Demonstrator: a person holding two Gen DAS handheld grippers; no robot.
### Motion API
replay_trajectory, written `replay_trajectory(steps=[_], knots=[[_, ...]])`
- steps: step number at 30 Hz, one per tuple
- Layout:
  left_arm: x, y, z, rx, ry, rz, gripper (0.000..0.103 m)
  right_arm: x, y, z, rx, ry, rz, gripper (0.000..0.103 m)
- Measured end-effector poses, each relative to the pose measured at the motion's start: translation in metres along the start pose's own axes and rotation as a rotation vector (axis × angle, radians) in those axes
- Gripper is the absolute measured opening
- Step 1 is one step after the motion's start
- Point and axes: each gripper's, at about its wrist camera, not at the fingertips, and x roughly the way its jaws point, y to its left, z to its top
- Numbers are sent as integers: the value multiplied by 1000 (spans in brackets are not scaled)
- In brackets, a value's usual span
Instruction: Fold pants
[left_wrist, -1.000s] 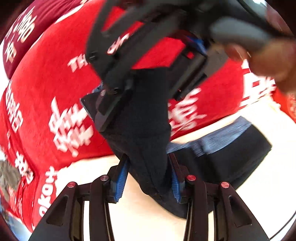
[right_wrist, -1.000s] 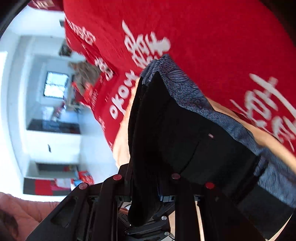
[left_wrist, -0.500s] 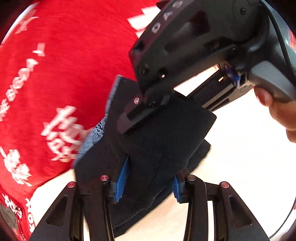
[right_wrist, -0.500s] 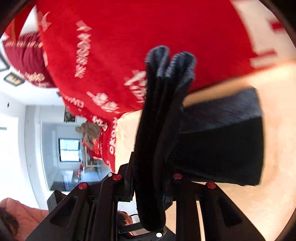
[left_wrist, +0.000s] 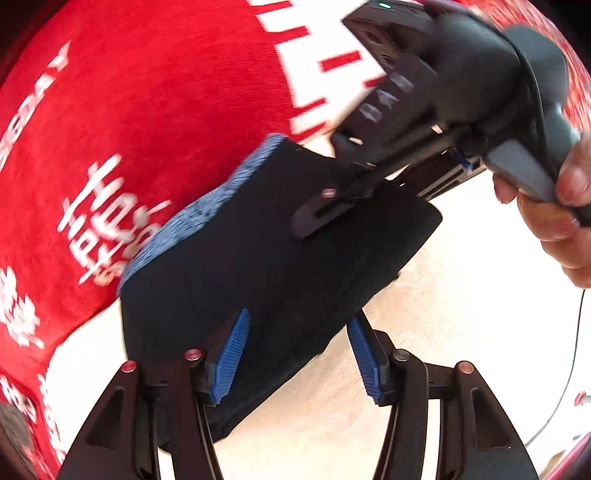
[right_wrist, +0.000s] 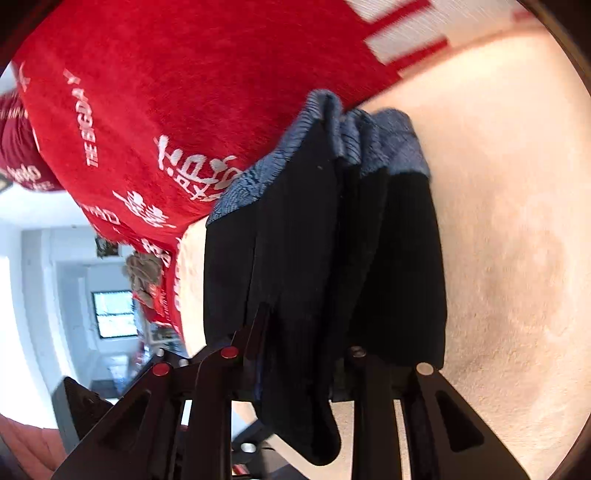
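The black pants with a blue-grey patterned waistband are folded into a thick stack on the cream surface. My left gripper has its blue pads apart around the near edge of the stack; the fabric between them looks slack. My right gripper is shut on the folded layers of the pants, waistband at the far end. It also shows in the left wrist view, gripping the stack's far edge, held by a hand.
A red blanket with white lettering covers the surface beyond the pants and shows in the right wrist view. A thin cable lies at the right. A room with a window is visible at the left.
Both grippers have lowered the folded pants towards the cream surface and swung them over. The left gripper's pads now stand wider around the fabric. The right gripper keeps its hold.
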Motion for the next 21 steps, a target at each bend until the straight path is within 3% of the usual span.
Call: replay_trajectory(steps=[2,5,8,11,15,19,20,21], knots=[[-9,19,-4,-61,10,10,63,0,8,4,-41,10,-66,27],[-21,44,-9,-107,0,68,63,12,14,10,-113,38,-284,40],[-19,75,-16,-177,15,93,63,6,16,4,-118,28,-306,44],[-1,113,-27,-279,81,136,63,-2,17,-1,-87,15,-322,45],[9,144,-41,-371,108,164,63,-19,5,-14,1,29,-282,46],[28,155,-59,-422,153,104,63,-23,-12,-30,103,30,-208,46],[32,154,-63,-431,161,86,63,-21,-15,-32,129,24,-192,45],[33,152,-66,-436,166,82,63,-23,-18,-33,152,4,-176,32]])
